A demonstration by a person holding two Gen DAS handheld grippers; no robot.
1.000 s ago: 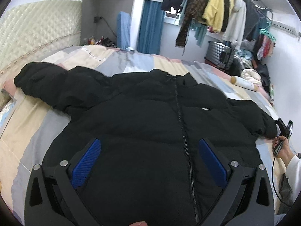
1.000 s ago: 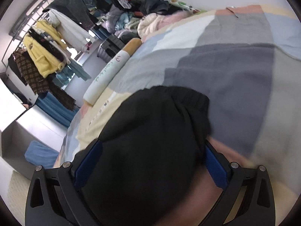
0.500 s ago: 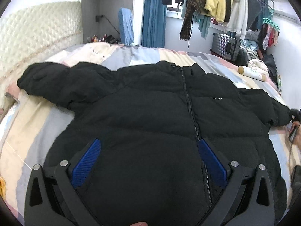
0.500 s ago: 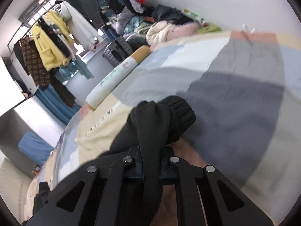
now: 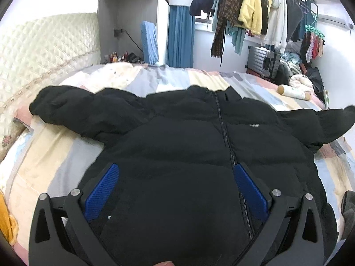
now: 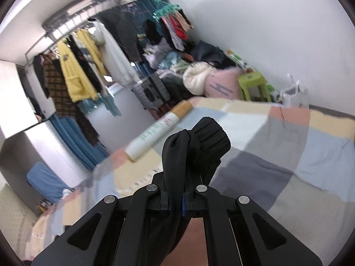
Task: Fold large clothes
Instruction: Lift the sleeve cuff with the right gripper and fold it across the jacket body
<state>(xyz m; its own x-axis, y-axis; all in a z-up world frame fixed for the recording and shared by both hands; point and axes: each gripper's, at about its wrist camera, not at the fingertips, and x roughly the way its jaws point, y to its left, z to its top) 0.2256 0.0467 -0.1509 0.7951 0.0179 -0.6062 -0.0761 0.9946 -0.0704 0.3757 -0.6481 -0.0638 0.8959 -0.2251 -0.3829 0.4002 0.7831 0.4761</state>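
Note:
A black puffer jacket [image 5: 182, 137] lies front up, zipped, on the patchwork bed [image 5: 55, 166]. Its left sleeve [image 5: 73, 104] stretches flat toward the headboard. Its right sleeve [image 5: 332, 124] is raised off the bed at the right edge of the left wrist view. My left gripper [image 5: 175, 186] hovers open over the jacket's lower front, its blue pads [image 5: 102, 190] wide apart with nothing between them. My right gripper [image 6: 182, 190] is shut on that right sleeve's cuff [image 6: 206, 141], which bunches up above the jaws, high over the bedspread [image 6: 288, 155].
A cylindrical bolster pillow [image 6: 159, 128] lies near the bed's far corner. A rail of hanging clothes [image 5: 250, 11], a suitcase [image 5: 264, 59] and piled laundry [image 6: 199, 75] stand beyond the bed. A green stool [image 6: 253, 84] is by the wall, and a quilted headboard [image 5: 44, 48] at the left.
My right gripper shut on the sleeve cuff and lifted it well clear of the bed. In the left wrist view the right sleeve now hangs raised; the left gripper shifted only slightly.

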